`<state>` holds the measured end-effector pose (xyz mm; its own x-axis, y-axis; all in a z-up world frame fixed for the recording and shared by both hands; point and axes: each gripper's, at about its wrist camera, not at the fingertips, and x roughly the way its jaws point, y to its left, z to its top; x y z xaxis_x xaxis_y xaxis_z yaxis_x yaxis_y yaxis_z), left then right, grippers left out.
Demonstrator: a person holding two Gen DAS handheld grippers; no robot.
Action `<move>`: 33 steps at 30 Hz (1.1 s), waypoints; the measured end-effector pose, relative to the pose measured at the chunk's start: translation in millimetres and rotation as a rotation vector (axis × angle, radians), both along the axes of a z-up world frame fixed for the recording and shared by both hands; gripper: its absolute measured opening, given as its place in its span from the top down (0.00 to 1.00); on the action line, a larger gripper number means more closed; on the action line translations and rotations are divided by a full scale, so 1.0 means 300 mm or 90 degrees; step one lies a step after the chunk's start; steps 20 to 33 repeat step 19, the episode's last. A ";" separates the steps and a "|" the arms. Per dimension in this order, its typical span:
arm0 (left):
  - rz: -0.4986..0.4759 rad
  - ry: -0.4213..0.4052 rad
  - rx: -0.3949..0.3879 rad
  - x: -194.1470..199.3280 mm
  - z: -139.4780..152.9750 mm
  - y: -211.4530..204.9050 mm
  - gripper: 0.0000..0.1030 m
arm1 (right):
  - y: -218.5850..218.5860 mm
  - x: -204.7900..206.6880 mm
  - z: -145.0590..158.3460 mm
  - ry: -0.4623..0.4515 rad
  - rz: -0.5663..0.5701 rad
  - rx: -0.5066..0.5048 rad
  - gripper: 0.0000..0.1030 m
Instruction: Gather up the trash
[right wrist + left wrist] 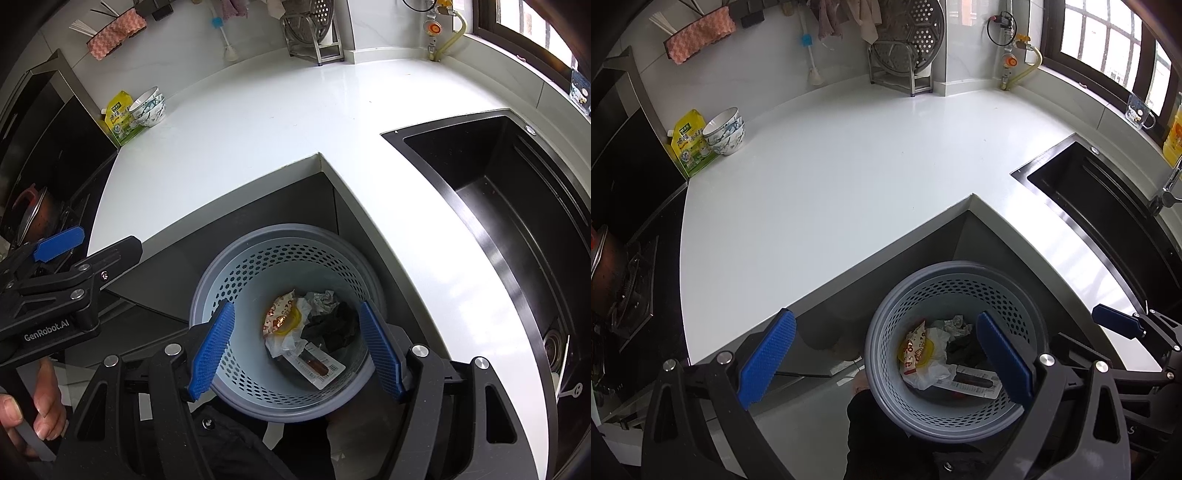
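A grey perforated basket (960, 267) stands on the floor in the inner corner of the counter, also seen in the right wrist view (288, 230). Inside lie a red-and-white snack wrapper (280, 314), white plastic (934, 365), crumpled paper (321, 297), a black wad (332, 325) and a barcoded pack (317, 363). My left gripper (886, 360) hangs open above the basket with nothing between its blue pads. My right gripper (295, 352) hangs open over it too, holding nothing. One of its blue fingers (1119, 325) shows at the right of the left wrist view.
The white L-shaped countertop (849, 184) wraps around the basket. A black sink (517, 206) is set in at the right. Stacked bowls (726, 131) and a yellow-green pouch (689, 144) stand at the far left, beside a hob with a pot (605, 277). A dish rack (905, 55) stands against the back wall.
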<state>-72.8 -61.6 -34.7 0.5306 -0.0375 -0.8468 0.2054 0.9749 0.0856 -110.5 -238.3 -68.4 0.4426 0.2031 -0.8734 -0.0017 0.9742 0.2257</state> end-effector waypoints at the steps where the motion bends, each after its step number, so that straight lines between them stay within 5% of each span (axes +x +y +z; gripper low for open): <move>1: 0.000 0.002 -0.001 0.002 -0.003 0.000 0.06 | -0.001 0.000 -0.001 0.000 0.000 0.000 0.35; 33: 0.002 0.013 0.001 0.007 -0.014 0.004 0.06 | -0.005 0.001 -0.002 -0.004 -0.002 0.000 0.35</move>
